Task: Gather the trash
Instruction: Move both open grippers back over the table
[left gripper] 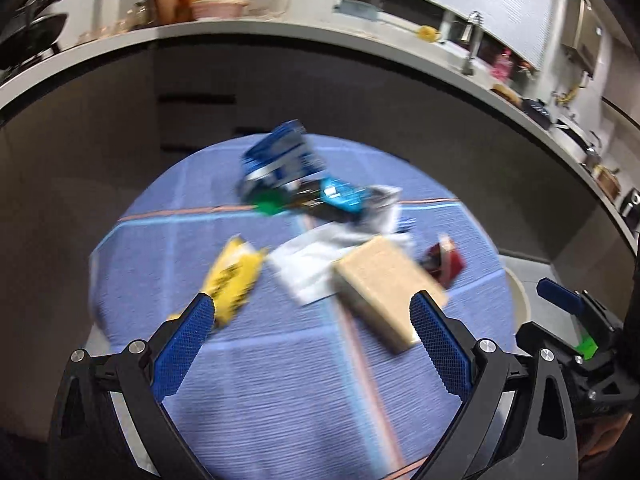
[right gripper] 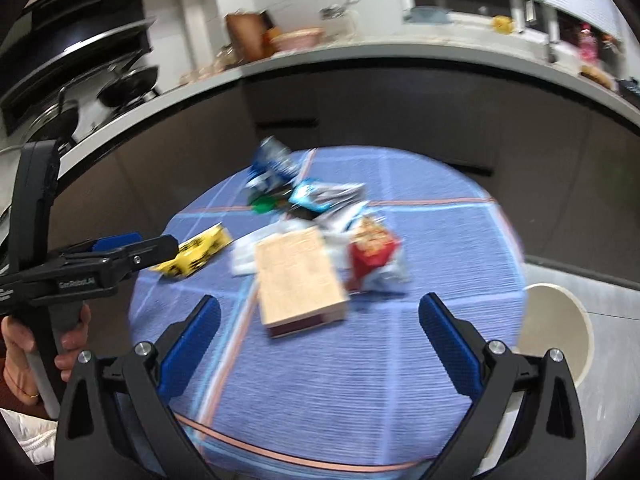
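Both grippers, left gripper [left gripper: 312,312] and right gripper [right gripper: 320,316], hover fingers spread and empty over a tan box [right gripper: 298,276] (red packet [right gripper: 372,252] at its 2 o'clock) on the blue table [right gripper: 360,380].

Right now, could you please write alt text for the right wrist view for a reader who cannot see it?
The open right gripper hovers over a round table with a blue striped cloth strewn with trash: a tan cardboard box, a red snack bag and a yellow wrapper. A cream bin stands beside the table.
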`<control>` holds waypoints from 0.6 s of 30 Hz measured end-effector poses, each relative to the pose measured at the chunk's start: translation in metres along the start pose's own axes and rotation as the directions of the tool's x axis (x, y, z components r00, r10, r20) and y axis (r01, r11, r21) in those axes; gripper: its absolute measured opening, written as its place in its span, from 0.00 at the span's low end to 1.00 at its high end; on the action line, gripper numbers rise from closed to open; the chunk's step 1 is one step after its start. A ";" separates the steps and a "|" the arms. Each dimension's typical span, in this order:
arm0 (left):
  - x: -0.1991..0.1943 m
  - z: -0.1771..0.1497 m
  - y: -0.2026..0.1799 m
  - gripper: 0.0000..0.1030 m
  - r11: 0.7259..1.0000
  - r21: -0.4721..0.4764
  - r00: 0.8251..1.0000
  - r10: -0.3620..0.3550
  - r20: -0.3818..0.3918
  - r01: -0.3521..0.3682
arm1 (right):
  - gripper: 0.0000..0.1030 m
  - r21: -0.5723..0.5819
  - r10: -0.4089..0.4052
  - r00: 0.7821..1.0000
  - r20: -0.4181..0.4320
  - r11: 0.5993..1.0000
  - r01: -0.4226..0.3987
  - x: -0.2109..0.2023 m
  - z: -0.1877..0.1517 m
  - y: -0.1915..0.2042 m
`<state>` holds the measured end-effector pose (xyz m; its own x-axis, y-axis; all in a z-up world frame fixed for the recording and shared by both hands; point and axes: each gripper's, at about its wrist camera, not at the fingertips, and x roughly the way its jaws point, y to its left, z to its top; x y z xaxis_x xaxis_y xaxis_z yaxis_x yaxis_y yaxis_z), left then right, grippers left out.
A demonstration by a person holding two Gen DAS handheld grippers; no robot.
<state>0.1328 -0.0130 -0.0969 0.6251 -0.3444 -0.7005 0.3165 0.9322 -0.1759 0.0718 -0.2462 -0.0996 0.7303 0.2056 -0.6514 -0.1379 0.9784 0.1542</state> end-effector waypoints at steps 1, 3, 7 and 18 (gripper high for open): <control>0.001 -0.001 0.004 0.92 1.000 -0.001 1.000 0.005 -0.003 -0.005 | 0.97 -0.003 0.018 1.000 -0.017 1.000 -0.018 0.007 -0.001 0.005; 0.000 -0.005 0.019 0.92 1.000 -0.004 1.000 0.012 -0.004 -0.012 | 0.97 -0.008 0.048 0.998 -0.051 0.999 -0.048 0.023 -0.001 0.015; 0.007 -0.005 0.037 0.92 1.000 -0.009 1.000 0.003 -0.009 -0.003 | 0.97 -0.002 0.141 0.984 -0.112 0.990 -0.142 0.049 0.001 0.025; 0.048 0.012 0.066 0.73 0.997 0.023 0.993 -0.069 -0.095 0.072 | 0.97 -0.083 0.064 0.981 -0.186 0.993 -0.080 0.111 0.019 0.028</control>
<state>0.1918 0.0310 -0.1337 0.5309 -0.3958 -0.7494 0.3768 0.9023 -0.2095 0.1613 -0.1966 -0.1538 0.5832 0.2683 -0.7668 -0.2514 0.9572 0.1438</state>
